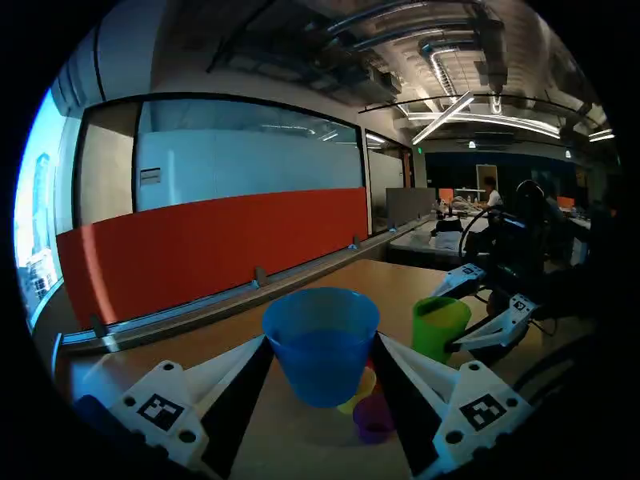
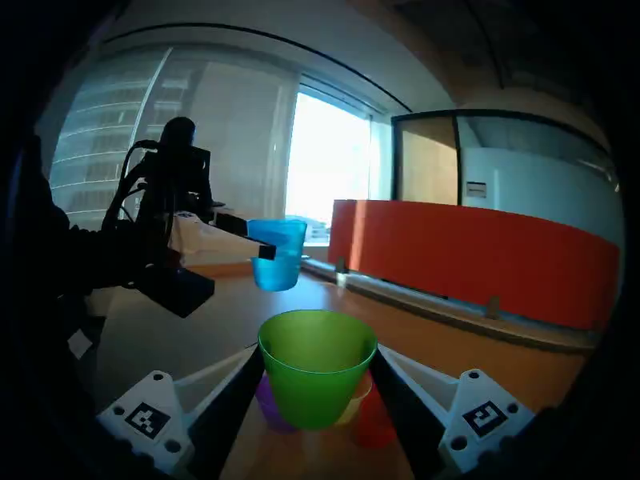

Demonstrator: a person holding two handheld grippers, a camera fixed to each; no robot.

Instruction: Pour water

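- Blue cup (image 1: 320, 344) sits pinched between both fingers of the left gripper (image 1: 320, 352), held up off the table (image 1: 384, 280). It looks like there's water in the lower part, but I can't be sure.
- Green cup (image 2: 316, 368) is clamped the same way in the right gripper (image 2: 318, 360), also in the air, over some little purple (image 2: 268, 404) and red (image 2: 372, 416) cups.
- My guess is that both are raised so one can tip into the other.
- Both are upright, mouths up and long axes vertical, with no tilt yet.
- From the left gripper view the green one is near, to the right, and not touching the blue one.
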